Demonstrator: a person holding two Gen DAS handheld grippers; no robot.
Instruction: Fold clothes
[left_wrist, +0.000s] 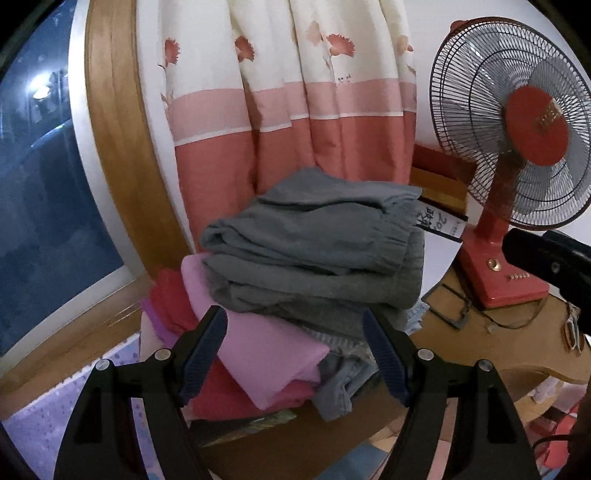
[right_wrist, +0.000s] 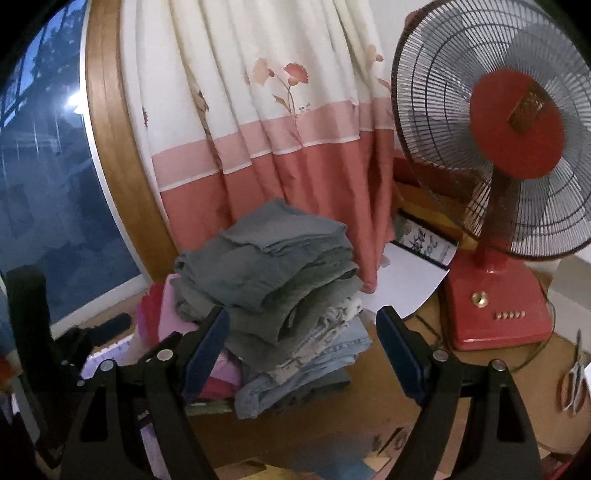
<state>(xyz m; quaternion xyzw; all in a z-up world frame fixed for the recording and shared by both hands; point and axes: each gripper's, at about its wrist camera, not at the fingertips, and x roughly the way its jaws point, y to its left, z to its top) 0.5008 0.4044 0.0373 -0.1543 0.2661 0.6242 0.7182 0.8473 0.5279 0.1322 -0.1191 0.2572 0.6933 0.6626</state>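
A cream-and-pink curtain (left_wrist: 280, 122) is seen hanging behind the wooden desk (right_wrist: 332, 417), with one red fan (right_wrist: 513, 147) at the right. One stack of folded clothes (left_wrist: 310, 254) (grey pieces on top, pink, red and denim below) is set on the desk before the curtain. Both tools are angled downward at it: the left gripper (left_wrist: 295, 354) and right gripper (right_wrist: 304, 350) are held with fingers released, nothing grasped.
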